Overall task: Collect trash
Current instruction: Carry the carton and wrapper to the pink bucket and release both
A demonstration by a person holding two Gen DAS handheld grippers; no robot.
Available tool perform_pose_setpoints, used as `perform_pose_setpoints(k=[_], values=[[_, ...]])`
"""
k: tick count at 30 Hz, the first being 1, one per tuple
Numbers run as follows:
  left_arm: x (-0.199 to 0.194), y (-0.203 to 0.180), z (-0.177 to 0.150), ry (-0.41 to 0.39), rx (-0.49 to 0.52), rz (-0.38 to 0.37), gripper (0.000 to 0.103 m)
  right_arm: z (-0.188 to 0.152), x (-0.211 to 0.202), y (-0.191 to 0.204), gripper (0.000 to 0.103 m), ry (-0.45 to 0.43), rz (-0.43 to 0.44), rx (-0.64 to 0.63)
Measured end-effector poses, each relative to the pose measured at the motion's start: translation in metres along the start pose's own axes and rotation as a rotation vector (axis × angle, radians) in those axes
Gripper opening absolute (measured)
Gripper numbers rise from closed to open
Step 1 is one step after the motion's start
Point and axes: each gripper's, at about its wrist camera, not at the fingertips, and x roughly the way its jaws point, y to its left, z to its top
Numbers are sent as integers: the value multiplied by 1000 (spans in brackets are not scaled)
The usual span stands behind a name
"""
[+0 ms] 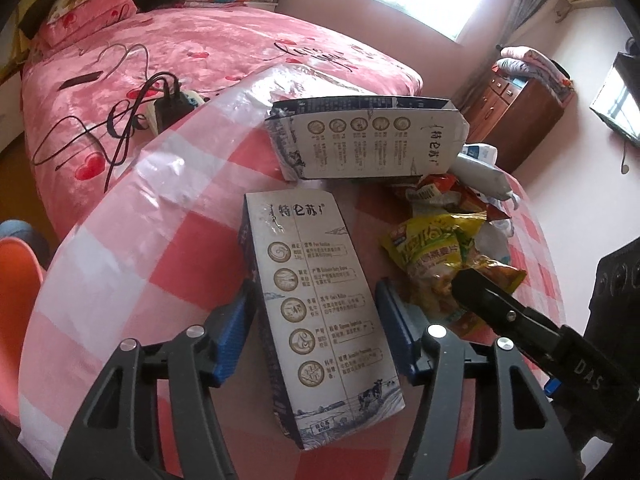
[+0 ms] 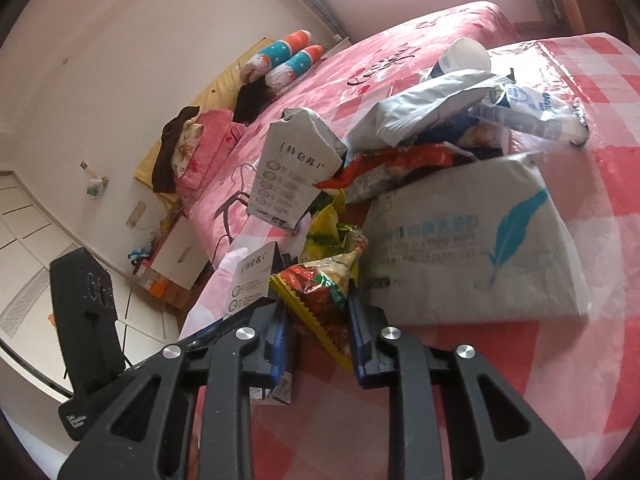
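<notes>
While its lower end is being cut off by the left gripper (image 1: 316, 328), the flat printed milk carton (image 1: 320, 308) lies on the checked plastic-covered worktop (image 1: 160, 216) between unclosed jaws. The right gripper (image 2: 316, 328) is pinching a crinkled foil snack wrapper (image 2: 324, 292).

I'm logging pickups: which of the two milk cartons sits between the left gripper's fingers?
The near milk carton, lengthwise between the left gripper fingers; the far milk carton lies crosswise beyond it.

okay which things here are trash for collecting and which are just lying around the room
Trash:
white printed milk carton between the left gripper's fingers
second white milk carton
yellow crinkled snack wrapper
grey tissue pack

Lying about:
black charger with cable
pink heart-print bedspread
</notes>
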Motion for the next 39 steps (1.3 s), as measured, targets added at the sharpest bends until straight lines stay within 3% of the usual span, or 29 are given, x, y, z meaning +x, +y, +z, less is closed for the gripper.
perform_pose_setpoints(k=[12,20,29,34,39], values=[[-56,27,-11,-72,-35,-48,61,-16,-25,30,25,15,70,-7],[-105,68,-17,-144,-79,-27,61,-22,-16,88,25,75,168,-65],[-155,158,-26,-242,-193,117,61,-36,42,189,25,236,295,-210],[-162,218,-35,-255,-281,221,61,-51,87,234,25,327,334,-273],[-154,265,-45,-247,-367,274,62,-64,133,267,26,402,372,-290]])
